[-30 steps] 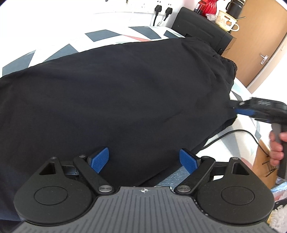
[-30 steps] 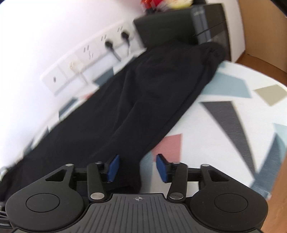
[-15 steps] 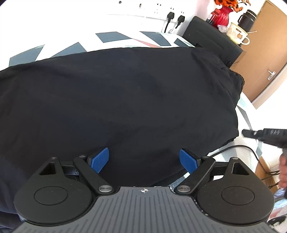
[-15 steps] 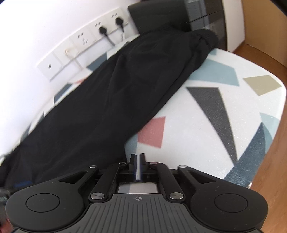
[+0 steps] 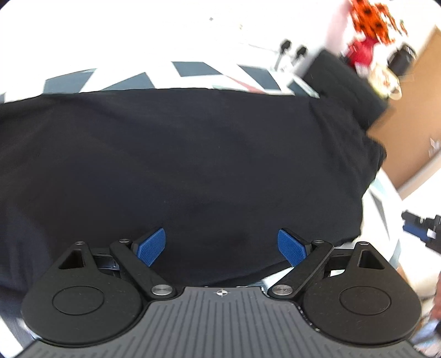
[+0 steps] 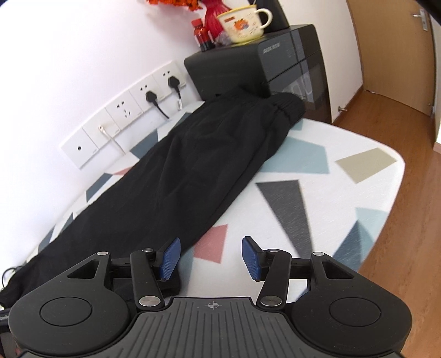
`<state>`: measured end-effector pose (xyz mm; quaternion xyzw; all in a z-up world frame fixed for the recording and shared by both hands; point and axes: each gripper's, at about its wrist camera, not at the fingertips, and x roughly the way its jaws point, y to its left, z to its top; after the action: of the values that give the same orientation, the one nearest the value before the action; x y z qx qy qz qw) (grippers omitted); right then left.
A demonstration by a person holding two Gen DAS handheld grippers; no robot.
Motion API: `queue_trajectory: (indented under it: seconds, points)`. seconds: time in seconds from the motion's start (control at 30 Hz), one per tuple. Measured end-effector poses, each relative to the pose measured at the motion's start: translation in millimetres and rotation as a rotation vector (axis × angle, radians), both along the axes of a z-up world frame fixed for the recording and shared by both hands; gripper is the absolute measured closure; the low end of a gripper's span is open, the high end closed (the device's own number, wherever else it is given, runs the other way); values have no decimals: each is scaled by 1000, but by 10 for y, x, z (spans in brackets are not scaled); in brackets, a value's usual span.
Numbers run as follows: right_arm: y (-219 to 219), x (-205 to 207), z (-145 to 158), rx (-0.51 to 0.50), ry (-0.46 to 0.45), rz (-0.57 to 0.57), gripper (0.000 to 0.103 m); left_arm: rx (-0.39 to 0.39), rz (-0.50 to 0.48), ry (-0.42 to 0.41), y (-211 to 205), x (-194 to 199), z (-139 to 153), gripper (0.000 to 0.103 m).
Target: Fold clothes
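A pair of black trousers lies flat and lengthwise on a white table printed with coloured shapes. In the right wrist view the trousers run from the near left up to their gathered waistband by the black appliance. My left gripper hovers over the cloth, open wide, with nothing between its blue pads. My right gripper is above the table just right of the trousers' near edge; its jaws are opening and nothing is between them. The right gripper also shows at the right edge of the left wrist view.
A black appliance stands at the table's far end with a mug and red bottles on top. Wall sockets with plugs line the wall behind. The table's rounded edge drops to a wooden floor.
My right gripper closed to shut half a second ago, then spread apart, and it pulled back to the right off the trousers. The left gripper stayed open and rolled slightly.
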<state>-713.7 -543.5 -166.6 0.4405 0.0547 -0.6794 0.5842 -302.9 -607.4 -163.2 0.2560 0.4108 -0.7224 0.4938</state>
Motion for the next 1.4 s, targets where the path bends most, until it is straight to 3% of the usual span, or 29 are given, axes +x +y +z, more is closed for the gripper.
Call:
queue_trajectory:
  seconds: [0.13, 0.4, 0.73, 0.83, 0.97, 1.07, 1.27, 1.4]
  points:
    - [200, -202, 62, -14, -19, -13, 52, 33, 108, 71, 317, 27, 53, 12]
    - [515, -421, 142, -31, 5, 31, 37, 12, 260, 53, 1139, 72, 199, 12]
    - [510, -111, 118, -66, 6, 157, 13, 25, 570, 49, 2344, 679, 346, 12]
    - [453, 102, 104, -53, 24, 224, 13, 25, 676, 105, 2595, 971, 348, 12]
    - [372, 488, 106, -49, 68, 298, 13, -14, 799, 113, 2820, 1329, 307, 12]
    - [294, 868, 125, -50, 81, 358, 13, -30, 850, 141, 2828, 1621, 269, 12]
    - [101, 1887, 218, -69, 134, 486, 13, -77, 856, 223, 2389, 2255, 225, 13]
    - [17, 2780, 215, -71, 219, 606, 13, -37, 851, 346, 1841, 2728, 41, 20]
